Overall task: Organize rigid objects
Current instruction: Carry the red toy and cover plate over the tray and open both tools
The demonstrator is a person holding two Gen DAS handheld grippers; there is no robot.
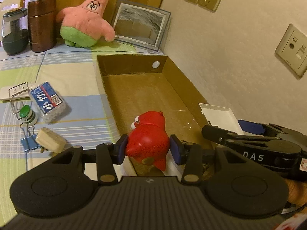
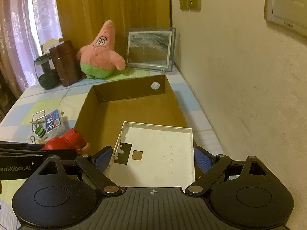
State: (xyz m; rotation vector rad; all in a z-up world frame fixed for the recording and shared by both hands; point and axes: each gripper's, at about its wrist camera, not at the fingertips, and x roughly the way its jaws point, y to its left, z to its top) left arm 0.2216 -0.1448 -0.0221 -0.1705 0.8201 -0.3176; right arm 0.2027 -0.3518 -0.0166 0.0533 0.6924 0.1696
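A red toy figure [image 1: 147, 140] sits between the blue pads of my left gripper [image 1: 148, 149], which is shut on it above the near end of an open cardboard box [image 1: 132, 65]. The box interior is bare. In the right wrist view my right gripper [image 2: 153, 158] is shut on a flat white plastic tray [image 2: 159, 153], its pads against the tray's two sides, over the near end of the box [image 2: 130, 90]. The red figure [image 2: 67, 140] shows at the left there. The white tray [image 1: 218, 115] and the right gripper [image 1: 228, 128] appear at the right of the left wrist view.
Left of the box on the checked cloth lie a tissue pack [image 1: 48, 101], a green-capped bottle [image 1: 27, 113], a blue binder clip [image 1: 29, 141] and a beige plug [image 1: 50, 140]. Behind stand a pink star plush [image 1: 86, 19], a picture frame [image 1: 140, 25] and a brown canister [image 1: 41, 25]. A wall [image 1: 230, 57] runs along the right.
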